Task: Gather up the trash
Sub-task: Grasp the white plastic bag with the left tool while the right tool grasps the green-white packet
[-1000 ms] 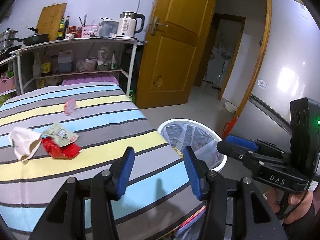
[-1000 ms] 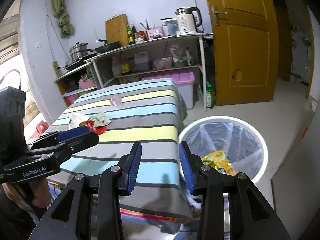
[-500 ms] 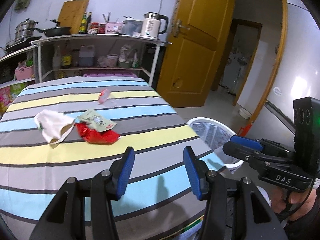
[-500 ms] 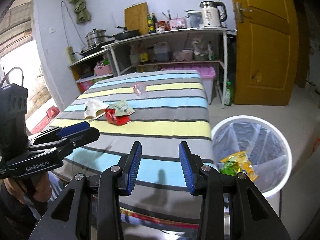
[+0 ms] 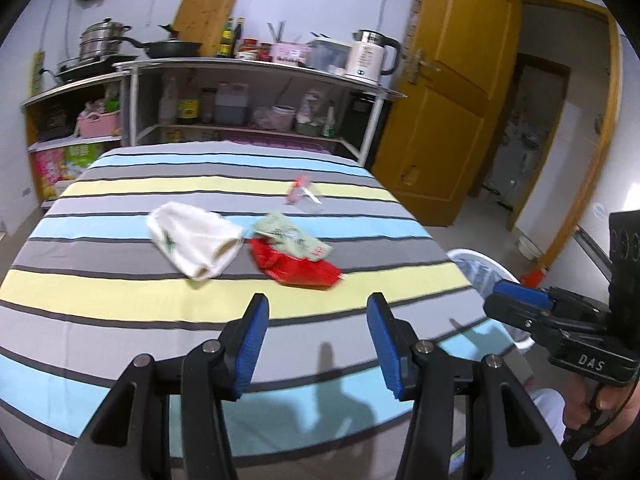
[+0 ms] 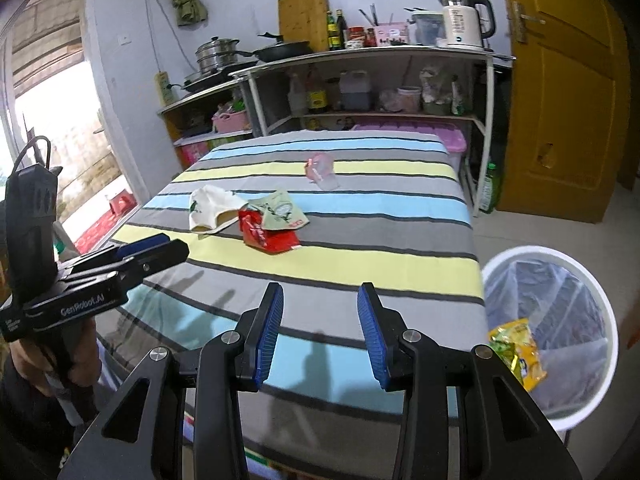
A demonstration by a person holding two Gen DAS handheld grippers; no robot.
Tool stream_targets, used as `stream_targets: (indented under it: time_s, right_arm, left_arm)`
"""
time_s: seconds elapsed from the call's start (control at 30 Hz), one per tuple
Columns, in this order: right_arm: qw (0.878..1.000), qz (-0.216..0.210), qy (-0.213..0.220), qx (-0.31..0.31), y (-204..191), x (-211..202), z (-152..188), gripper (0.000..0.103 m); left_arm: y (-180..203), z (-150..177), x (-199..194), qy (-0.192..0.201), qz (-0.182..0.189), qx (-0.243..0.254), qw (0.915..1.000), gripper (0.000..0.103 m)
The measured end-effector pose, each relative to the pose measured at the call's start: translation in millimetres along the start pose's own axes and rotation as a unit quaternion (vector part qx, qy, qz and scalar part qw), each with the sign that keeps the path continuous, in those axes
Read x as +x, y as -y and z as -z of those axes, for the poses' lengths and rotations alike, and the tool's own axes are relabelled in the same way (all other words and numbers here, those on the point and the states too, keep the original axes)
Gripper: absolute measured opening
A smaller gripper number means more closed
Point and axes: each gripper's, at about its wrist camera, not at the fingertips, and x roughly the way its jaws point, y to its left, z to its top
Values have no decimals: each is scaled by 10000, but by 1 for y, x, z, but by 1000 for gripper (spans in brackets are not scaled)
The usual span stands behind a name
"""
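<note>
On the striped tablecloth (image 5: 120, 296) (image 6: 400, 276) lie a crumpled white wrapper (image 5: 196, 242) (image 6: 212, 210), a pale green packet (image 5: 292, 236) (image 6: 280, 212) over a red packet (image 5: 300, 268) (image 6: 268, 236), and farther back a small pink clear wrapper (image 5: 302, 192) (image 6: 322, 170). My left gripper (image 5: 316, 340) hovers open over the near part of the table, short of the red packet, nothing between its blue pads. My right gripper (image 6: 320, 330) is open and empty above the table's near edge. The white bin (image 6: 556, 320) (image 5: 480, 268) stands on the floor to the right.
The lined bin holds a yellow packet (image 6: 516, 352). Behind the table stands a metal shelf (image 5: 256, 68) with pots, bottles and a white kettle (image 5: 370, 60). A wooden door (image 5: 444, 120) is at the right. Each view shows the other gripper in a person's hand.
Both grippers have swung left from the bin toward the table. The trash pile now sits nearer the middle of each view; the bin has slid to the right edge.
</note>
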Motion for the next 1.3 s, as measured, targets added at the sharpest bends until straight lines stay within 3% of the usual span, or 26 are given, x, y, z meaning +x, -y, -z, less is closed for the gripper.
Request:
stream_targets:
  time_s: [0.2,0.57,0.67,0.93,1.0,1.17,1.3]
  right_arm:
    - [9998,-124,-71,-147,-9,19,-11,40]
    - [9990,-286,-211,-259,-18,61,-40,40]
    - [9986,-346,-298,-274,-20,76,-46,49]
    - [9962,-449,-538,-515,-30,113,-60,49]
    - [9953,-461,-610,-589,-31,122,-63,49]
    - [9929,-526,-775,-738,-35,146,-72,49]
    - [9902,-559,-939,-867,-38,165,-78,53]
  left_arm:
    - [-28,-9,5,65,-327,-220,9992,60]
    - [-81,-29,43,-145,-889,-870,9921,61]
    - [-94,-31,56,-246,-982,-1102,9887,61]
    - [-107,-36,86,-497,-1137,-1377,9827,60]
    - [-108,-36,91,-575,-1130,-1381,9823,57]
    - [-111,-38,93,-600,-1084,-1423,9820,31]
    - [-113,-36,92,-614,-989,-1482,9821,27]
